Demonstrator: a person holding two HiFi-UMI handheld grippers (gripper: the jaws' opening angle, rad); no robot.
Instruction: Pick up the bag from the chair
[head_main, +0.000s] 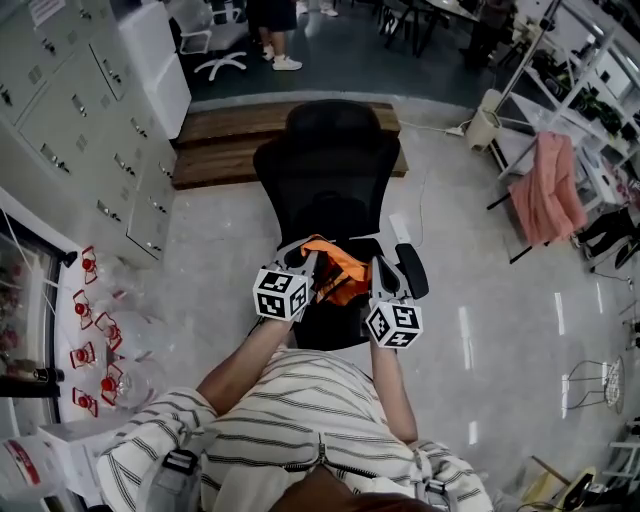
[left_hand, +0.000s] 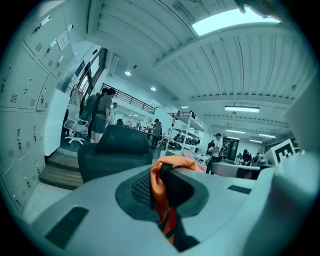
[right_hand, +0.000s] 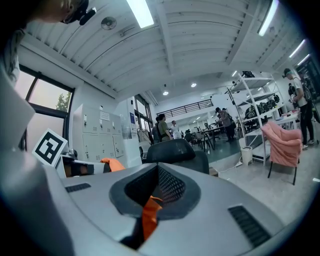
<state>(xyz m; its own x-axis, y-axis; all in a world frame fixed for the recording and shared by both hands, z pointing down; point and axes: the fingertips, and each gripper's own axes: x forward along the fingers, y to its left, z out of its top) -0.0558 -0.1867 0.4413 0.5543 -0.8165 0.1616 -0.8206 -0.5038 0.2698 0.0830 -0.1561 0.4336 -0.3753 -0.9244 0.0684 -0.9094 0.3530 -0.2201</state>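
Gripping the bag (head_main: 338, 272) at frame centre, over the chair (head_main: 330, 170) seat, left tongs (head_main: 303, 262) and right tongs (head_main: 379, 270) each pinch thin fabric; either fold may slip free under load.

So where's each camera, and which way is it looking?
Head view: on the person's head, looking steeply down at the chair, orange bag, both arms, left gripper and right gripper.
Left gripper view: rides the left gripper, looking along its jaws, shut on the bag, toward the chair.
Right gripper view: rides the right gripper; its jaws pinch the bag too.
Shared: all three show bag and chair.
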